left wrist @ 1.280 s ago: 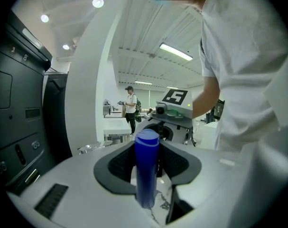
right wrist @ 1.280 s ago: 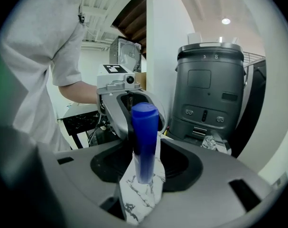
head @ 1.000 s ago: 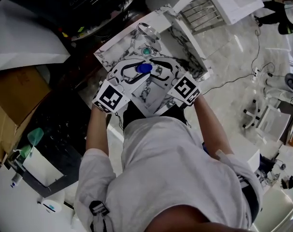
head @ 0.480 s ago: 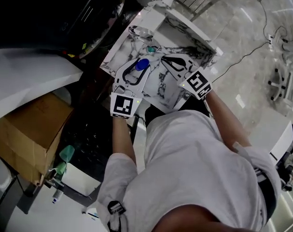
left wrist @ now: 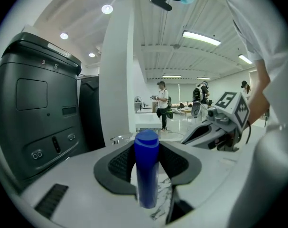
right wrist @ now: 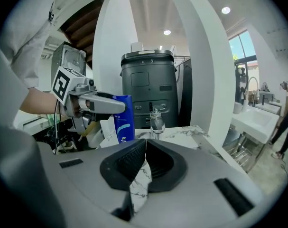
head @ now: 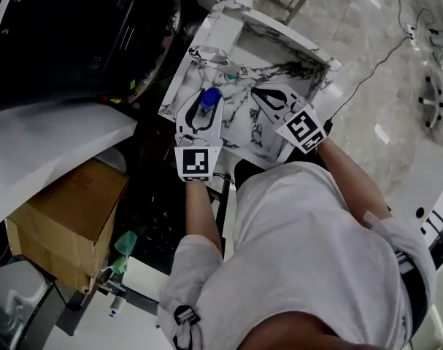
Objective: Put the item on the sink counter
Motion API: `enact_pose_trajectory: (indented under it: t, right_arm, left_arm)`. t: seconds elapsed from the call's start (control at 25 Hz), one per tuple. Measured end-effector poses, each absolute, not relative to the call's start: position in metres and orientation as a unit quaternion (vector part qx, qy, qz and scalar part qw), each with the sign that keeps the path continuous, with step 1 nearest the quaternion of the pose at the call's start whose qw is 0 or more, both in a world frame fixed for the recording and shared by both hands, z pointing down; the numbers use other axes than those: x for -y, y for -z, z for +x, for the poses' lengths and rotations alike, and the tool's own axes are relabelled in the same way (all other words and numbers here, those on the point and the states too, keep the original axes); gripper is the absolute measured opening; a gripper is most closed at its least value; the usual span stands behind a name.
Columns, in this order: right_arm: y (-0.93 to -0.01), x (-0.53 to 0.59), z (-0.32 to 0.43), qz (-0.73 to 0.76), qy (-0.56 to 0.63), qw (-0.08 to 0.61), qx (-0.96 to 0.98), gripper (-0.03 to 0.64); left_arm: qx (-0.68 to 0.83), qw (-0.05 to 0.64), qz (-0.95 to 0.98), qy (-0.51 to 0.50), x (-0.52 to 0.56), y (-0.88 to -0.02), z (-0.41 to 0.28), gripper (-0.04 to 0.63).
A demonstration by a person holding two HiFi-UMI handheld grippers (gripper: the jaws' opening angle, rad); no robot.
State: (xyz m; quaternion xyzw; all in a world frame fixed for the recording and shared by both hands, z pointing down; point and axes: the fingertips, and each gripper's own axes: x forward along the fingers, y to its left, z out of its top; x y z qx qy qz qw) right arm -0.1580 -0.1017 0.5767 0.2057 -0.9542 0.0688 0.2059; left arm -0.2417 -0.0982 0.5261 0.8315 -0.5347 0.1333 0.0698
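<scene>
A blue bottle (head: 211, 95) stands upright between the pads of my left gripper (head: 206, 102), which is shut on it over the left part of the marble sink counter (head: 239, 133). In the left gripper view the bottle (left wrist: 147, 170) fills the gap between the jaws. My right gripper (head: 256, 92) hovers over the counter a little to the right, apart from the bottle. Its jaws are closing and meet tip to tip with nothing between them (right wrist: 145, 151). From the right gripper view the bottle (right wrist: 124, 120) shows held in the left gripper (right wrist: 98, 106).
A shiny tap (head: 206, 51) and a small teal thing (head: 230, 75) sit at the counter's far end, beside the sink basin (head: 272, 46). A large black machine (head: 75, 35) stands left of the counter. A cardboard box (head: 68, 217) lies lower left. A cable (head: 374, 57) runs across the floor.
The grippers have drawn apart. The left one keeps the blue bottle; the right one has pulled away to the right and its jaws have come together.
</scene>
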Motion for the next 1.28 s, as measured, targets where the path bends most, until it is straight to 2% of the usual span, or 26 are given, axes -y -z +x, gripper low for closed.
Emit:
enact_pose_trajectory:
  t: [0.4, 1.28]
  right_arm:
    - [-0.588, 0.094, -0.157, 0.211, -0.068, 0.216, 0.951, 0.007]
    - [-0.594, 0.080, -0.166, 0.202, -0.075, 0.224, 0.950, 0.006]
  left_arm:
    - [0.581, 0.112, 0.798, -0.116, 0.102, -0.550, -0.261, 0.158]
    - [0.621, 0.093, 0.765, -0.144, 0.129, -0.570, -0.313, 0.158]
